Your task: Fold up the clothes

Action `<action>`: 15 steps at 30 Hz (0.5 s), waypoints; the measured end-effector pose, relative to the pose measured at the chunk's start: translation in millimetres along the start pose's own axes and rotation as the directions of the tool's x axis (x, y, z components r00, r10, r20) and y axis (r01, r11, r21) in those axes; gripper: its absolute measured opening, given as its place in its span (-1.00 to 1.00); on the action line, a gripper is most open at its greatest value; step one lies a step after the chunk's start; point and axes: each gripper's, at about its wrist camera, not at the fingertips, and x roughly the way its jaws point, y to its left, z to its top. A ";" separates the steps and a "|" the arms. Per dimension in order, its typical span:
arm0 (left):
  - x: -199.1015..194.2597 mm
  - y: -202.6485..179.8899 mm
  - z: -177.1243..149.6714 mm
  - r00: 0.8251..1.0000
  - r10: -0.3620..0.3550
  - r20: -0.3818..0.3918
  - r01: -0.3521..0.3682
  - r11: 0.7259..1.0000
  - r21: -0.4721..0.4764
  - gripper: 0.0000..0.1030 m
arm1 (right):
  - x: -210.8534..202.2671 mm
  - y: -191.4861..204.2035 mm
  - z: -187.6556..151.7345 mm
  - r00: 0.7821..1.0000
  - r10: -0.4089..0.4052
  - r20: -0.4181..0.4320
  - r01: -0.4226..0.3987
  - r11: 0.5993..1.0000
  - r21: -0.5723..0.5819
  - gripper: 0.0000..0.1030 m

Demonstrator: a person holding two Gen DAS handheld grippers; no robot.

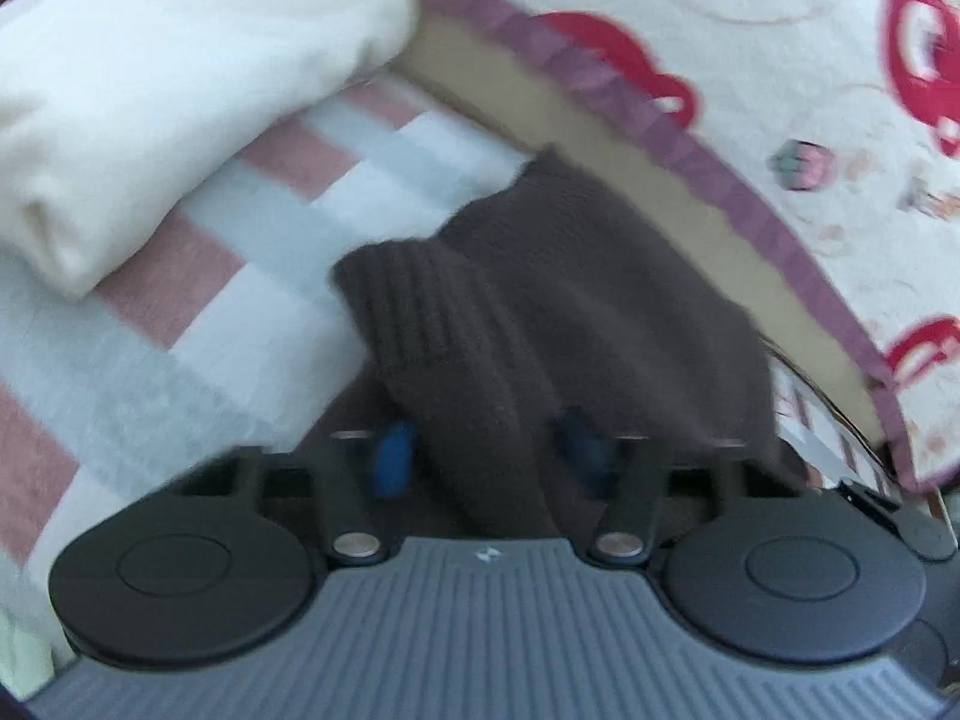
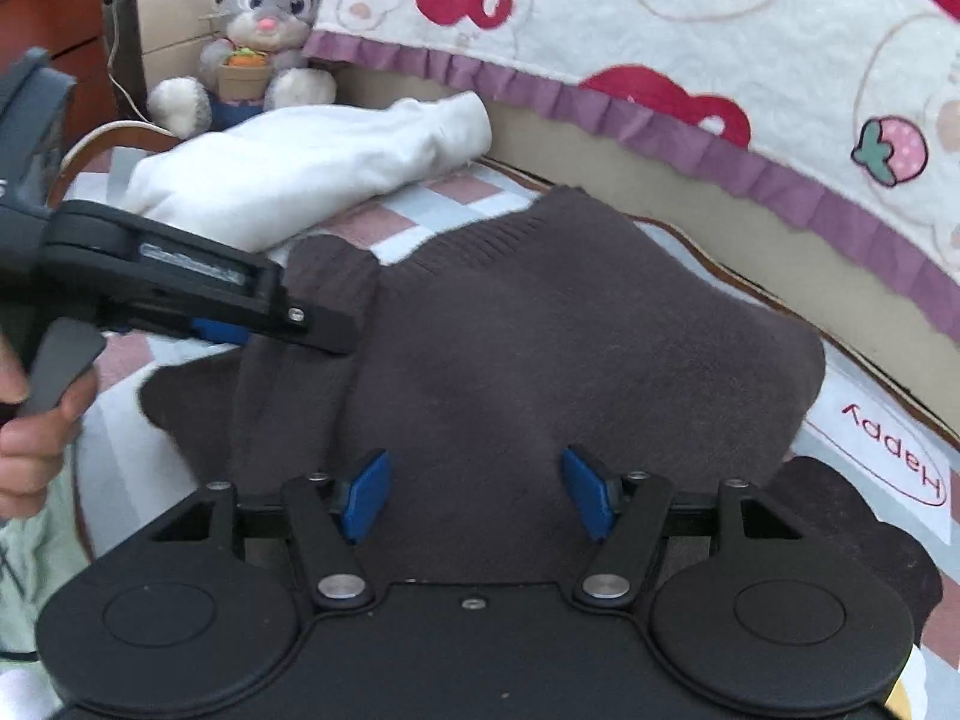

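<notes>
The brown sweater [image 2: 540, 348] lies folded on the checked bed [image 2: 456, 192], near its far edge, below a frilled quilt [image 2: 750, 30]. Its ribbed sleeve [image 1: 432, 312] is clamped in the left tool [image 1: 486, 450]. The right tool [image 2: 474, 492] stands apart over the knit. A white bundle [image 2: 312, 168] and plush rabbit [image 2: 264, 30] sit at the far left corner.
</notes>
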 end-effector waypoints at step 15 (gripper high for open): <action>-28.5 13.6 -37.6 0.989 -0.140 0.047 0.143 0.988 -0.063 -0.76 | -18.9 52.0 -25.2 0.982 0.182 -0.051 -0.186 0.977 -0.107 -0.58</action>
